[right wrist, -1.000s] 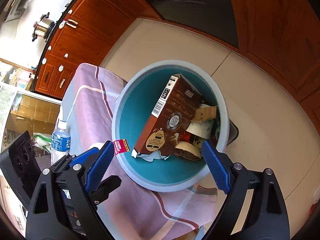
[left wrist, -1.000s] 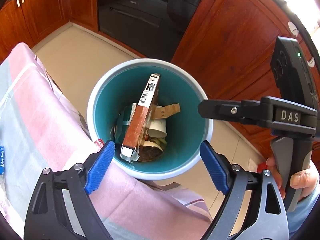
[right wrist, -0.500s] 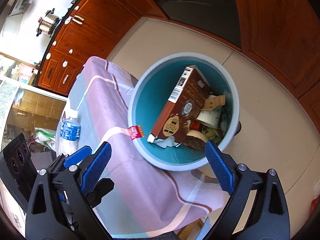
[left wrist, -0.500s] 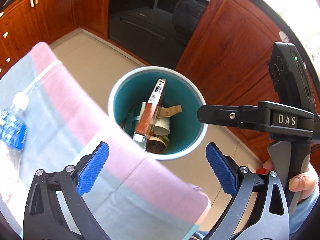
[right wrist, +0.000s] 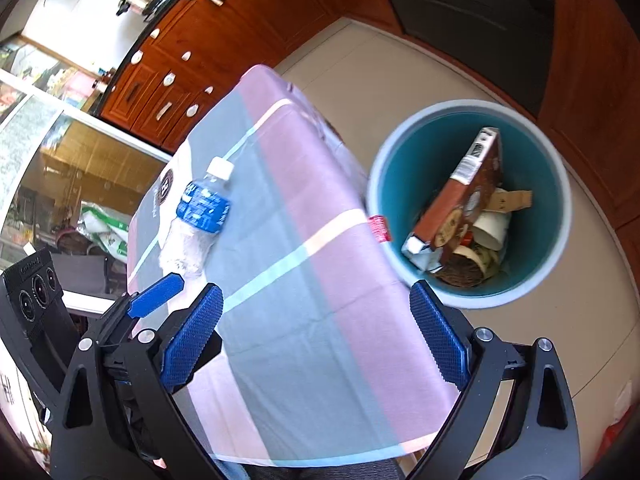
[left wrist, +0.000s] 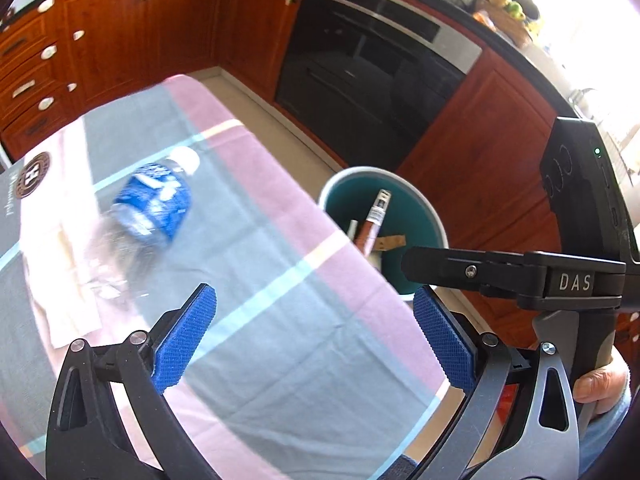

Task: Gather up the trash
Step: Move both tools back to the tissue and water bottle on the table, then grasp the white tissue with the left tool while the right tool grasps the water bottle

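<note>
A teal bin with a pale rim stands on the floor beside the table; it also shows in the left wrist view. It holds a brown carton, a paper cup and other scraps. A crushed water bottle with a blue label lies on the tablecloth, blurred in the left wrist view. My left gripper is open and empty above the cloth, near the bottle. My right gripper is open and empty above the table's edge by the bin.
The table wears a pink and grey checked cloth. A dark mat with a round logo lies under paper at the left. Wooden cabinets and a black oven line the tiled floor.
Both grippers have pulled back from over the bin to above the table. The bottle has come into view. Both stay open and empty.
</note>
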`<action>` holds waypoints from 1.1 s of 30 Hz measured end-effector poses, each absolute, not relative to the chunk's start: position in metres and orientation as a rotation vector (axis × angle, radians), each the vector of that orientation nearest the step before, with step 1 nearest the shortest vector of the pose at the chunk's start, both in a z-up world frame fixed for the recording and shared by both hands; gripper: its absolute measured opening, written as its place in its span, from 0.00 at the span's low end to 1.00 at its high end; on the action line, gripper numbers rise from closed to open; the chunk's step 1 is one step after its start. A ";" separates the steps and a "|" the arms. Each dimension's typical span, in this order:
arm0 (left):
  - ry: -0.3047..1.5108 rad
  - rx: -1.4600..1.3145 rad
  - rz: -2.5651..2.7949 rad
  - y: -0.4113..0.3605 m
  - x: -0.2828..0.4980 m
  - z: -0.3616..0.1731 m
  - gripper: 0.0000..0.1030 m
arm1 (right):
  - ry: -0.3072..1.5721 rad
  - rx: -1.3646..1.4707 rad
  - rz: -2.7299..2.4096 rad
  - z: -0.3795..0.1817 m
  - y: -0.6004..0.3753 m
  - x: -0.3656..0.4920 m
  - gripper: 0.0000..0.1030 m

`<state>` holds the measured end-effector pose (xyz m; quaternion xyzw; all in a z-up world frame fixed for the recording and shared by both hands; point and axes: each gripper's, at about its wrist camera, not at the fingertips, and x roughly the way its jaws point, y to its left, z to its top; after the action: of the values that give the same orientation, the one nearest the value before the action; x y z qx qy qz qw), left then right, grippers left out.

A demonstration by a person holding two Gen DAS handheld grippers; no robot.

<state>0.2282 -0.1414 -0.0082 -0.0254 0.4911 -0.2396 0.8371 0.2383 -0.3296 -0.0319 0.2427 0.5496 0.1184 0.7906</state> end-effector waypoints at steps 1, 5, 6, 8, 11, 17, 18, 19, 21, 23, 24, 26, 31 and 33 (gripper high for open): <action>1.034 -0.063 -0.496 -0.131 0.228 -0.007 0.96 | 1.190 0.515 0.265 -0.031 -0.319 0.240 0.88; 1.012 -0.096 -0.437 -0.083 0.229 -0.007 0.96 | 1.213 0.477 0.308 -0.029 -0.275 0.250 0.88; 1.008 -0.103 -0.419 -0.072 0.230 -0.008 0.96 | 1.220 0.466 0.318 -0.029 -0.264 0.253 0.88; 1.002 -0.115 -0.386 -0.046 0.232 -0.011 0.96 | 1.233 0.453 0.334 -0.031 -0.242 0.260 0.88; 1.005 -0.127 -0.345 -0.009 0.237 -0.018 0.96 | 1.245 0.436 0.349 -0.036 -0.214 0.273 0.88; 1.049 -0.139 -0.286 0.042 0.249 -0.044 0.96 | 1.268 0.437 0.338 -0.051 -0.175 0.303 0.88; 1.055 -0.142 -0.281 0.047 0.251 -0.048 0.96 | 1.272 0.439 0.333 -0.054 -0.171 0.307 0.88; 1.058 -0.145 -0.279 0.052 0.252 -0.051 0.96 | 1.278 0.444 0.328 -0.057 -0.167 0.311 0.88; 1.065 -0.143 -0.276 0.057 0.256 -0.056 0.96 | 1.283 0.446 0.315 -0.063 -0.161 0.317 0.88; 1.074 -0.135 -0.278 0.061 0.262 -0.061 0.96 | 1.288 0.443 0.301 -0.067 -0.155 0.323 0.88; 1.079 -0.133 -0.278 0.062 0.265 -0.064 0.96 | 1.291 0.442 0.297 -0.070 -0.151 0.326 0.88; 1.088 -0.136 -0.279 0.064 0.270 -0.069 0.96 | 1.291 0.440 0.294 -0.074 -0.146 0.330 0.88; 1.104 -0.158 -0.279 0.067 0.279 -0.078 0.96 | 1.279 0.416 0.299 -0.079 -0.133 0.338 0.88; 1.107 -0.161 -0.280 0.066 0.280 -0.081 0.96 | 1.278 0.401 0.304 -0.081 -0.130 0.340 0.88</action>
<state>0.2803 0.0661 -0.0805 -0.0761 0.5233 -0.1322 0.8384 0.3398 -0.1303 -0.0808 0.1853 0.5900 0.1404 0.7732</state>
